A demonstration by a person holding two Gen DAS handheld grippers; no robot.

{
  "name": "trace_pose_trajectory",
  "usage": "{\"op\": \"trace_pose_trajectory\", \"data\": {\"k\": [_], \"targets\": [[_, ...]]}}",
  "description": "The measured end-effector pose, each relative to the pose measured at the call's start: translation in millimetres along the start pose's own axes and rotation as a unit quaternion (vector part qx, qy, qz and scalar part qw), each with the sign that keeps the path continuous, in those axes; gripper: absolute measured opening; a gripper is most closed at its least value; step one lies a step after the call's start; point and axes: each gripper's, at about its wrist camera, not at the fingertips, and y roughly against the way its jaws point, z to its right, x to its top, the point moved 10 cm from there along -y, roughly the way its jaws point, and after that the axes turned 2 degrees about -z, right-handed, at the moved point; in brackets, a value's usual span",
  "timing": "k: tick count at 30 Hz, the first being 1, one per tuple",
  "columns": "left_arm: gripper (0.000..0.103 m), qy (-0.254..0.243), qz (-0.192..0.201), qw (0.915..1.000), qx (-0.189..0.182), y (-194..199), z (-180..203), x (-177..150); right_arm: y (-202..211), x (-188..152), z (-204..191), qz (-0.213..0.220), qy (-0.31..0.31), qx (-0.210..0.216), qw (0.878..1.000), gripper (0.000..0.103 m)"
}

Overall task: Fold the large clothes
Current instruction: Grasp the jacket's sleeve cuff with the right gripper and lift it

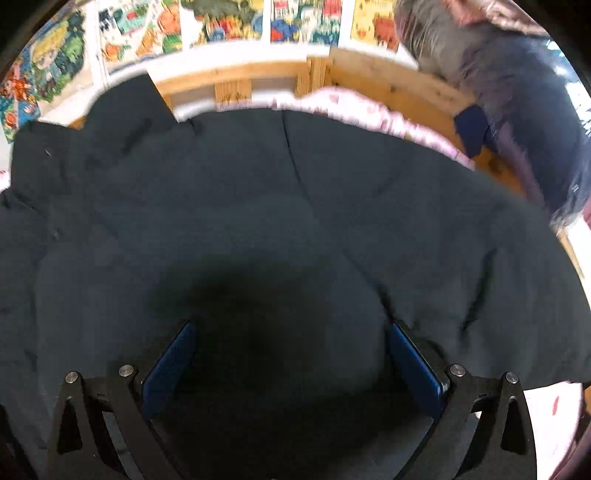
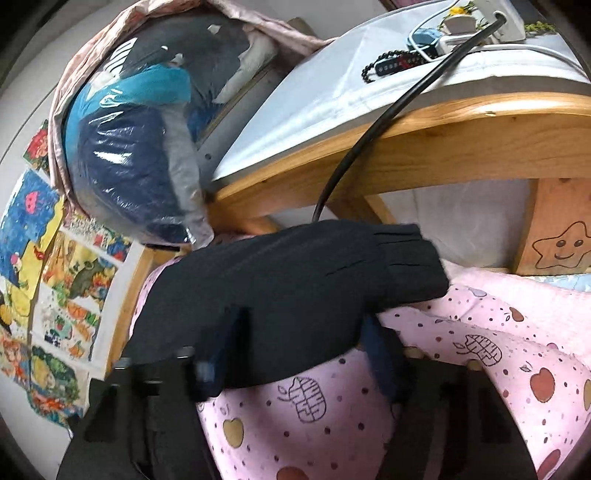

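Note:
A large dark padded jacket (image 1: 258,203) lies spread over the bed and fills most of the left wrist view. My left gripper (image 1: 291,354) hovers just above its middle, open, with both blue pads wide apart and only a shadow on the fabric between them. In the right wrist view a dark sleeve (image 2: 295,280) with a ribbed cuff (image 2: 410,266) is lifted off the pink sheet (image 2: 332,424). My right gripper (image 2: 299,350) is shut on the sleeve's thick padding, and the cuff sticks out to the right past the fingers.
The wooden bed frame (image 2: 406,147) and rail (image 1: 240,77) border the bed. A clear bag of clothes (image 2: 129,158) sits at the corner. A black cable (image 2: 369,129) hangs from the shelf above. Colourful posters (image 1: 221,22) cover the wall.

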Motion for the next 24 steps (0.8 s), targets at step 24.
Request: {"op": "trace_pose_trajectory", "data": {"k": [24], "targets": [[0.103,0.027,-0.006,0.9984,-0.048,77,-74,-26,99,7,-222,0.126,0.400,0.128,0.899,0.007]]}}
